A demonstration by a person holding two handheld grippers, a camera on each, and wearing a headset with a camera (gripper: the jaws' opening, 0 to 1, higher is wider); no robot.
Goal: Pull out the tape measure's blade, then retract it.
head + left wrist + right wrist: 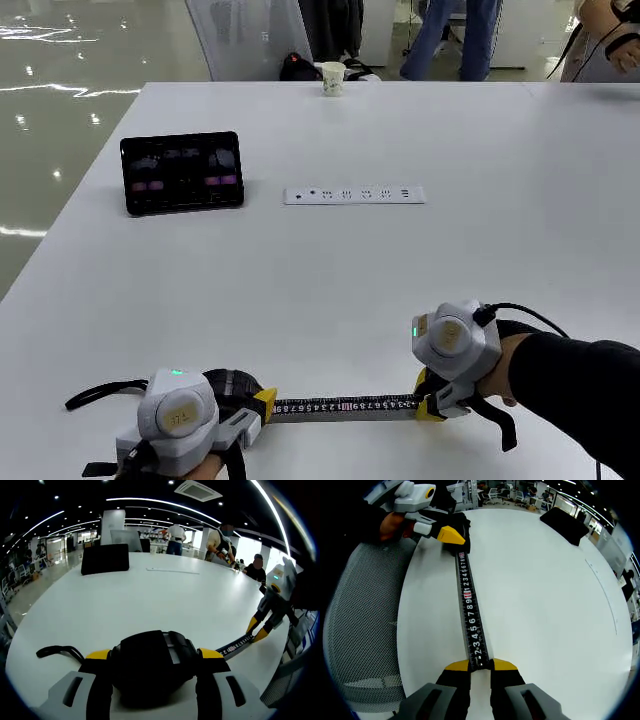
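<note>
The white table point(330, 270) carries everything, and places here are counted from the tape measure's case point(235, 384), which sits at the table's near edge. A dark tablet point(182, 172) stands propped well beyond the case. A white power strip point(354, 195) lies flat, also beyond it and off to the right. The left gripper point(155, 654) has its jaws closed around the case, one yellow tip on each side. The right gripper point(480, 666), to the right of the case, is clamped on the free end of the blade point(468, 605). The blade runs straight along the tabletop from the case mouth, numbers up, so the pull looks done or nearly so and retraction is what remains. The main risk I see is the thin blade slipping from the right jaws under spring tension and whipping back into the case. A twist of either hand could also kink it. A paper cup point(333, 78) stands far beyond the case, at the far edge.
</note>
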